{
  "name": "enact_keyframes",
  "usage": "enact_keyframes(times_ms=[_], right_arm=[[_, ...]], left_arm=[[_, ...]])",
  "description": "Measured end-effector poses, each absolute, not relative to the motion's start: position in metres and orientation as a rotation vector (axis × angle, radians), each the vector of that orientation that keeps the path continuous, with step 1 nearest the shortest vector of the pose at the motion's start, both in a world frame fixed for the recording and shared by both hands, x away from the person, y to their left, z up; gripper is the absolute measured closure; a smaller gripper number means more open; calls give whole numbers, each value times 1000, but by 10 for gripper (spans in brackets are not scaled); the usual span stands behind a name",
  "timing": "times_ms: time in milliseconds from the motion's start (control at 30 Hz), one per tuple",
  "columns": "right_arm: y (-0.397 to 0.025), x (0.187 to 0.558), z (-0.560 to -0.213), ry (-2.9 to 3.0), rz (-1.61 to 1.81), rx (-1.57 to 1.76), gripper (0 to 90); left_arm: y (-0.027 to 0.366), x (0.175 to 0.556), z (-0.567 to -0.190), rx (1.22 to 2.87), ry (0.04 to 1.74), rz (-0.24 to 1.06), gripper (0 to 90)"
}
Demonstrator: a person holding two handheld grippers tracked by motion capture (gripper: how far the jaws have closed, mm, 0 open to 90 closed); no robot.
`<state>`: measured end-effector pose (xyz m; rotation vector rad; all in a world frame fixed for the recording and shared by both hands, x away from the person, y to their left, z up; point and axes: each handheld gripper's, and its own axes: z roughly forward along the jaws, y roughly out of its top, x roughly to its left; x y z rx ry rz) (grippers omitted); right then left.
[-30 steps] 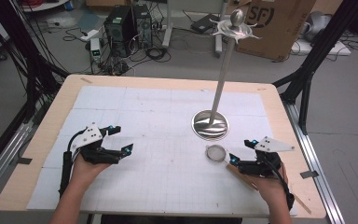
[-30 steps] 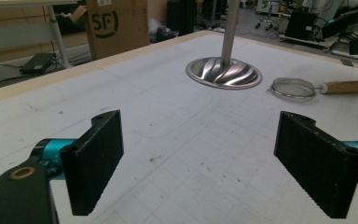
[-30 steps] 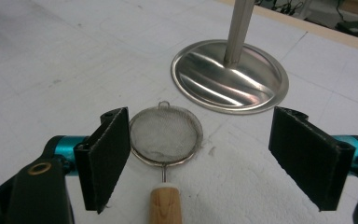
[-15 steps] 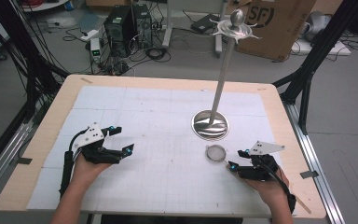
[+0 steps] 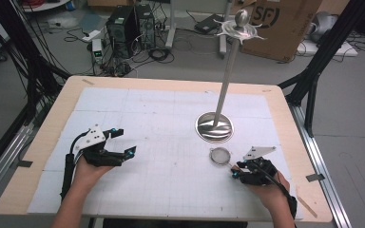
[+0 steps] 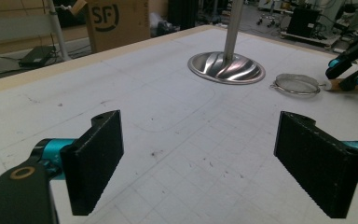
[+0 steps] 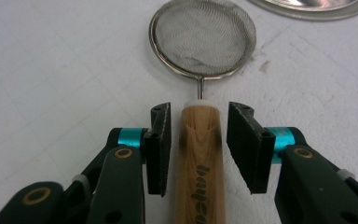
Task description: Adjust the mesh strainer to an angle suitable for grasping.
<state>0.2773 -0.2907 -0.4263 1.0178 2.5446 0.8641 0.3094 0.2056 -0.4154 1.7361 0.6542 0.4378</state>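
Strainer (image 7: 203, 38): flat on table (image 5: 171, 118), wooden handle (image 7: 199, 154) between right gripper's (image 7: 199, 140) spread jaws, gaps both sides. Step: grasp; next, squeeze shut on handle. Left gripper (image 6: 214, 158): jaws wide apart, holding nothing.

Place: I'm working in a lab or workshop.
Floor: bare grey, with loose cables (image 5: 166, 50) around computer towers (image 5: 130, 23).
Frame: black struts (image 5: 323, 52) surround my gridded table (image 5: 138, 109).
Clutter: a cardboard box (image 5: 285, 23) behind.
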Motion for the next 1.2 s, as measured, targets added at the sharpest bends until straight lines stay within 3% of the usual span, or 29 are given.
enact_keyframes(times_ms=[133, 433, 700, 1200], right_arm=[[-288, 278, -429, 2559, 840, 993, 673], [-281, 277, -428, 2598, 839, 913, 675], [-278, 278, -427, 2588, 845, 916, 619], [-281, 278, -427, 2580, 814, 916, 611]], left_arm=[[205, 310, -416, 1740, 656, 440, 161], [205, 310, -416, 1743, 657, 438, 162], [206, 310, -416, 1739, 657, 440, 162], [206, 309, -415, 1738, 661, 444, 161]])
